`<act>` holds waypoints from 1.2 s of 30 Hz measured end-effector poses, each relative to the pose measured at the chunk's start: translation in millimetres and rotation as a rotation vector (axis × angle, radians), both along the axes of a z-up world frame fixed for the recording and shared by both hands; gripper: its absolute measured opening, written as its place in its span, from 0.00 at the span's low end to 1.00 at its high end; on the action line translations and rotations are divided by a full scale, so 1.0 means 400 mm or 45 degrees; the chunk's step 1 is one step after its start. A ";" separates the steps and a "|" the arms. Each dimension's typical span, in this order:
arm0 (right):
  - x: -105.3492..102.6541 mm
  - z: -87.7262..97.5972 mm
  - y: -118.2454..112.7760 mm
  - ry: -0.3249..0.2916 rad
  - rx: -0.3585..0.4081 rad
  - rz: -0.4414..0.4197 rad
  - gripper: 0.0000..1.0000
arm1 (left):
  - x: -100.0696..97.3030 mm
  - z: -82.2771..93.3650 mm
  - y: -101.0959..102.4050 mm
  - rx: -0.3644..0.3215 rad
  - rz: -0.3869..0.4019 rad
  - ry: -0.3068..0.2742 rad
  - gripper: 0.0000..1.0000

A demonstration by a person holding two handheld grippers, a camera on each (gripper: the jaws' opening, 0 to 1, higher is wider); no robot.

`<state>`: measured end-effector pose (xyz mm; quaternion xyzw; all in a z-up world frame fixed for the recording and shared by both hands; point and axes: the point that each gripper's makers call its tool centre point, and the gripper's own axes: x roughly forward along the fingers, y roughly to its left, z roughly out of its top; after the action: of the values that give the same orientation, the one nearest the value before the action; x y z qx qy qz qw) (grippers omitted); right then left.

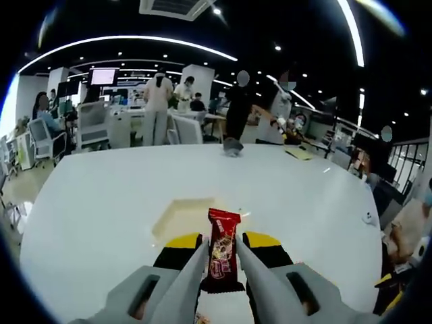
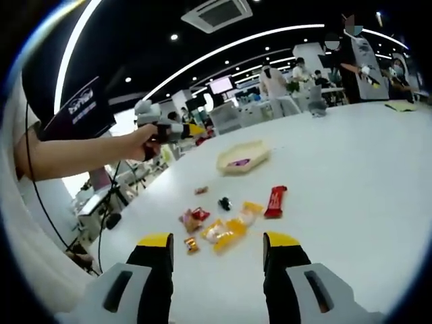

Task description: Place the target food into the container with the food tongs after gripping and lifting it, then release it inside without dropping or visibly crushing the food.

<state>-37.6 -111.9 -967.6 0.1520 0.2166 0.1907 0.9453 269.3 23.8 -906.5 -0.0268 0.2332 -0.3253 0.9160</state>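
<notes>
In the left gripper view, a red snack bar (image 1: 223, 246) in a shiny wrapper stands upright between my left gripper's (image 1: 223, 240) yellow-and-black jaws, which are shut on it above the white table (image 1: 101, 202). Just beyond it lies a shallow pale yellow container (image 1: 181, 217). In the right gripper view, the same container (image 2: 256, 150) sits mid-table with a small pink item inside. A person's hand holds the left gripper (image 2: 194, 128) in the air to the container's left. My right gripper (image 2: 217, 241) is open over the near table, nothing between its jaws.
Loose snacks lie in front of the right gripper: another red bar (image 2: 275, 200), yellow packets (image 2: 228, 231), a small red packet (image 2: 194, 217) and a dark sweet (image 2: 224, 202). A person's arm (image 2: 74, 156) reaches in from the left. People and desks fill the far background.
</notes>
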 end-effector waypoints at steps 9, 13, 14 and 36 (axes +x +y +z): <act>0.005 -0.001 -0.003 0.004 0.003 -0.005 0.54 | 0.019 -0.008 -0.007 0.022 -0.011 0.000 0.22; 0.007 -0.001 -0.002 0.007 0.002 -0.003 0.54 | 0.027 -0.020 -0.006 0.029 -0.010 0.009 0.22; 0.008 -0.003 -0.003 0.009 0.001 -0.003 0.54 | 0.029 -0.022 -0.006 0.030 -0.010 0.011 0.22; 0.030 -0.016 -0.007 0.034 -0.009 0.004 0.54 | 0.081 -0.044 -0.002 0.042 -0.001 0.027 0.22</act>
<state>-25.6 -114.7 -974.1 0.1509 0.2300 0.1895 0.9426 301.7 22.8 -924.0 -0.0150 0.2484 -0.3215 0.9136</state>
